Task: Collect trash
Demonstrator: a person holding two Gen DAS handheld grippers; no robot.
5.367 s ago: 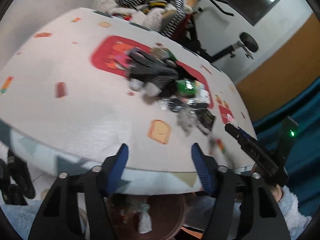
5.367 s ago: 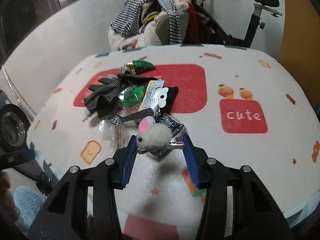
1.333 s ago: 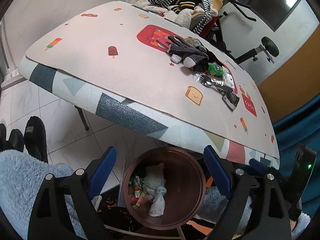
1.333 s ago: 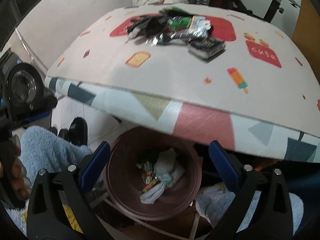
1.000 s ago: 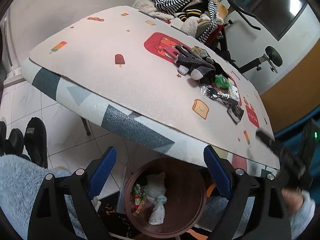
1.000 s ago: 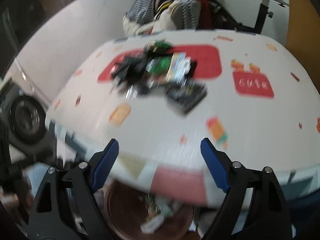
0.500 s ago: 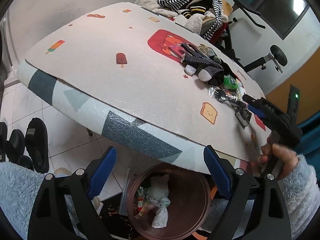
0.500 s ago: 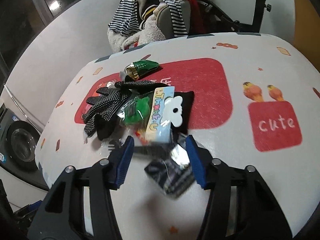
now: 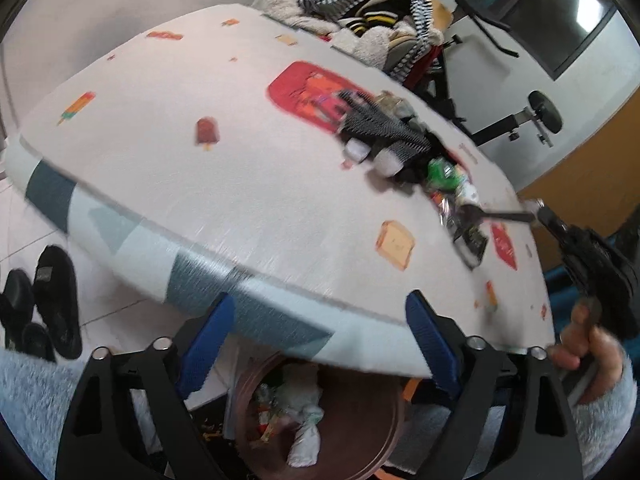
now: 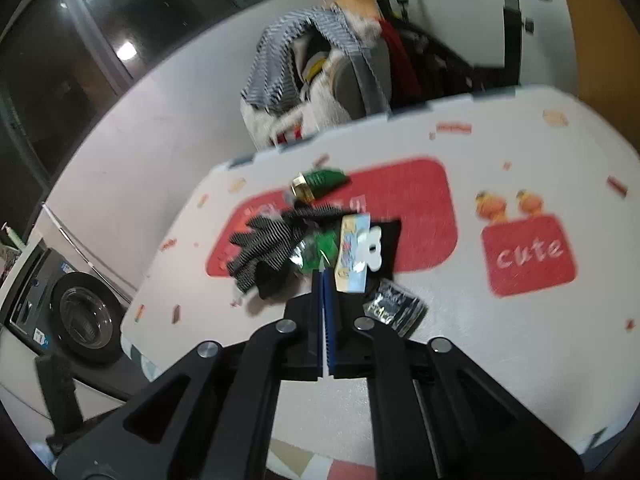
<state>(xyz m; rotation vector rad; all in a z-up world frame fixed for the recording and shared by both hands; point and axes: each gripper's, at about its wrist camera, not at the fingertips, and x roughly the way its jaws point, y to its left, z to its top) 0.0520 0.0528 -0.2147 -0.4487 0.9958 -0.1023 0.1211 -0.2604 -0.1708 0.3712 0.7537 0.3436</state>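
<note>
Quick update from my end: the left gripper (image 9: 320,308) hangs over the near edge of the table (image 9: 240,184), jaws wide but closing a bit, with nothing between them. Right below it, half tucked under the table edge, is the brown bin (image 9: 384,412) with some wrappers and crumpled white stuff already in it. The right gripper (image 10: 322,276) is clamped fully together out over the trash pile. From the left camera it looks pinched on the end of a thin black fork (image 9: 496,215), though my own fingers hide it in the right camera. The glove (image 10: 264,244), green wrapper (image 9: 442,170) and dark packet (image 10: 396,310) sit bunched on the table just ahead of it.
</note>
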